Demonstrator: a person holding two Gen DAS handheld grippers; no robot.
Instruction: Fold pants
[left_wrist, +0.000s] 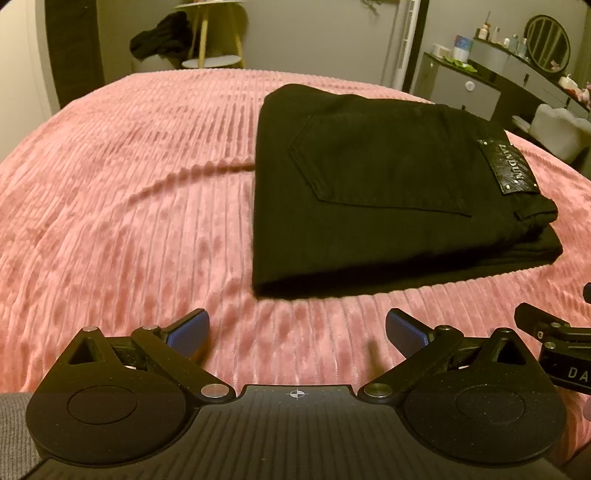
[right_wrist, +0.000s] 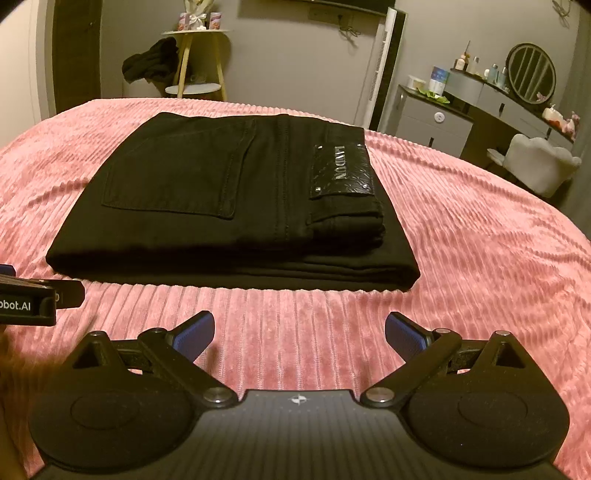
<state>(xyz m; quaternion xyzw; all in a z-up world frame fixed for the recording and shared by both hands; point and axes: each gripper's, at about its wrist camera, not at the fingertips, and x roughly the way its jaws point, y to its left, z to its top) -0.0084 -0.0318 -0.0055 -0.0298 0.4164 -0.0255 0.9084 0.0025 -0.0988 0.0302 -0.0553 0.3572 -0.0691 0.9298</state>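
Note:
Black pants lie folded in a flat rectangular stack on the pink ribbed bedspread, back pocket and leather brand patch facing up. They also show in the right wrist view, straight ahead. My left gripper is open and empty, hovering above the bedspread in front of and left of the stack. My right gripper is open and empty, in front of the stack's near edge. Each gripper's body shows at the edge of the other's view.
Beyond the bed stand a small round side table with dark clothing draped on it, a grey dresser with bottles and a round mirror, and a white chair at the right.

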